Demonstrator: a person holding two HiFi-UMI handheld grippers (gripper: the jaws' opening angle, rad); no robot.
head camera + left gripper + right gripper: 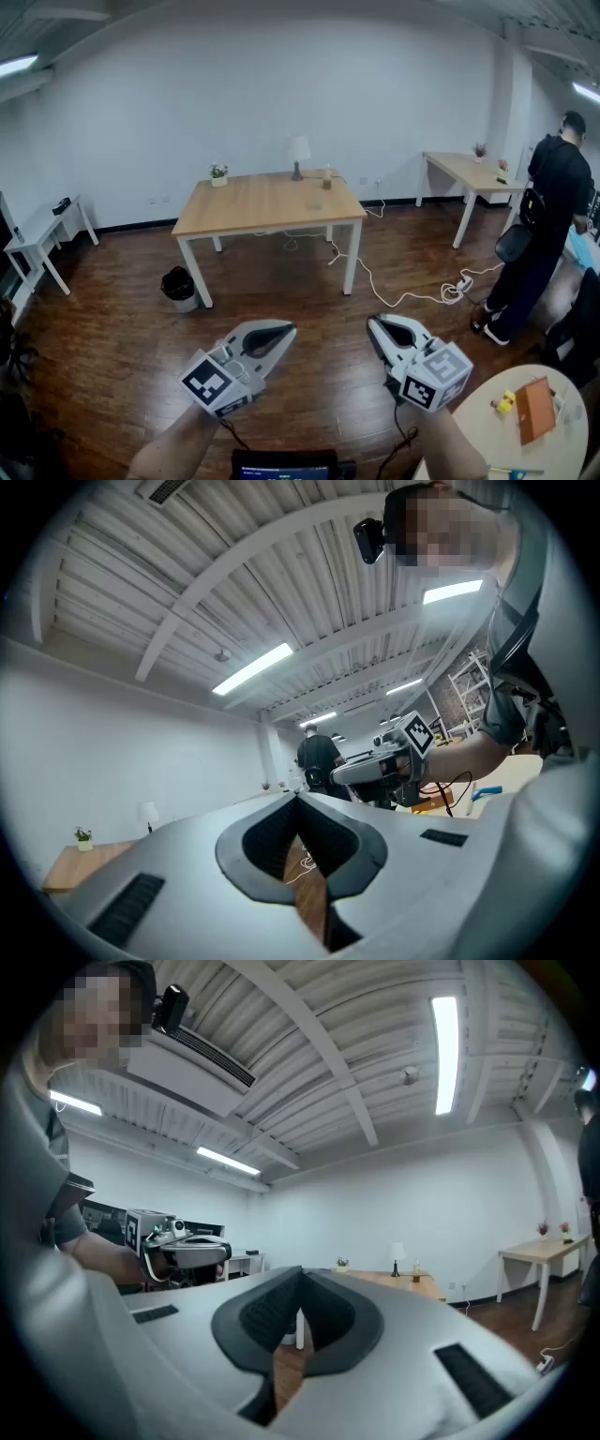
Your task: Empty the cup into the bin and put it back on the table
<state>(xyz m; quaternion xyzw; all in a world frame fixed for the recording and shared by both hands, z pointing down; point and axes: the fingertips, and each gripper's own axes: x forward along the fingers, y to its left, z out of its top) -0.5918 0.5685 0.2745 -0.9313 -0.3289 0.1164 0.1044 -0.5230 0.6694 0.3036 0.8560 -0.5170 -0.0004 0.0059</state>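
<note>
Both grippers are level and well short of the light wooden table with white legs. The left gripper is closed on nothing, and so is the right gripper. What I take for the small brownish cup stands near the table's far right corner. The round black bin sits on the floor by the front left leg. Best move: step in, open one gripper early, and take the cup upright.
</note>
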